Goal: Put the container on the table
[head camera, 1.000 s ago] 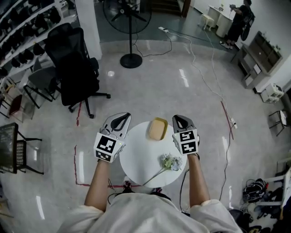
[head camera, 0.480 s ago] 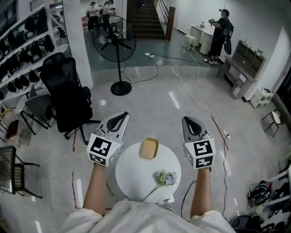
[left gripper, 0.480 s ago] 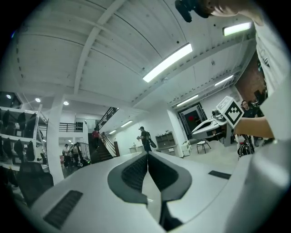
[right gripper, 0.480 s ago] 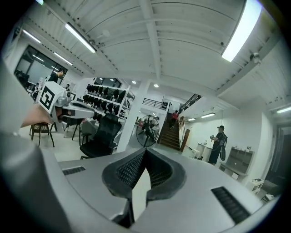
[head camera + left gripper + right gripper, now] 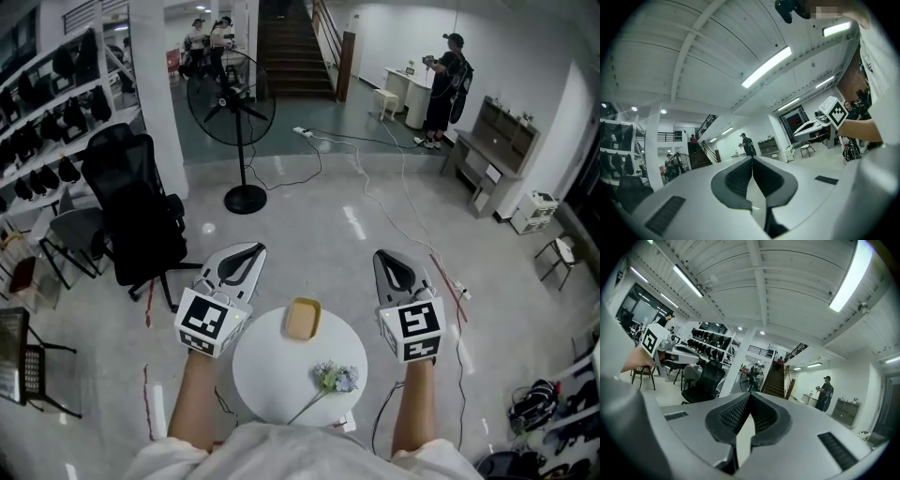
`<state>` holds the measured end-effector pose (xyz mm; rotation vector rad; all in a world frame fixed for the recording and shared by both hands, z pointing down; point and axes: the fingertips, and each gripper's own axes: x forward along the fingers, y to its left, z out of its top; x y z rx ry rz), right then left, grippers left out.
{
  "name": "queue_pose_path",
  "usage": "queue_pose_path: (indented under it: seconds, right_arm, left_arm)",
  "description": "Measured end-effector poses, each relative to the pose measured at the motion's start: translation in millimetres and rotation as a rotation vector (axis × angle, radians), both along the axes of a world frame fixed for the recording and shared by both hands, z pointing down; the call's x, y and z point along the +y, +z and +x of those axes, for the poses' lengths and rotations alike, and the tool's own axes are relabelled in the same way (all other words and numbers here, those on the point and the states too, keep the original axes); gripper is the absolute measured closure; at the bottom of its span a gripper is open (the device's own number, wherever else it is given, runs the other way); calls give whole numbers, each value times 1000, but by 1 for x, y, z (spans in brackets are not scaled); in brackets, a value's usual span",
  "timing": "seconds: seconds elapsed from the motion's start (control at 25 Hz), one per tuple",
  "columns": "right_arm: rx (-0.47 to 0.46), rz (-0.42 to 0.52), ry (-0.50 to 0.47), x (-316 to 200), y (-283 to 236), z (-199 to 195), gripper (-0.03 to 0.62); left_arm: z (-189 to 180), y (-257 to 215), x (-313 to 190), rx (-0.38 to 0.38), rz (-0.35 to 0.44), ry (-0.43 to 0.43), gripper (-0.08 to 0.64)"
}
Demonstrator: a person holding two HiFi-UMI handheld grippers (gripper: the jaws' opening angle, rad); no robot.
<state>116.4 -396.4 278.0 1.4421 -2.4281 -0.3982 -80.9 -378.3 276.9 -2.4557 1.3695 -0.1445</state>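
Lost, under the cream shirt (image 5: 281, 455) behind the left tongs (image 5: 251, 251) and right tongs (image 5: 384, 258), the near rim of the round white table (image 5: 272, 384) and the stem end of the pale flower sprig (image 5: 336, 378). Could not tell the contents of the shallow tan rectangular container (image 5: 302, 319) between them: too small.

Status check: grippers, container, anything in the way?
Left gripper shut, empty. Right gripper shut, empty. Container on table, flower sprig apart from it. Nothing blocking.
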Motion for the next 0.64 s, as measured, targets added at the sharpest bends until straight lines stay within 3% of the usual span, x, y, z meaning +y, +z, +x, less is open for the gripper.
queue_pose_path:
  seconds: [0.64]
  right_arm:
    - [17,7,-21,11,-13,-2,580]
  left_arm:
    - [6,-10,16,-33,13,13,538]
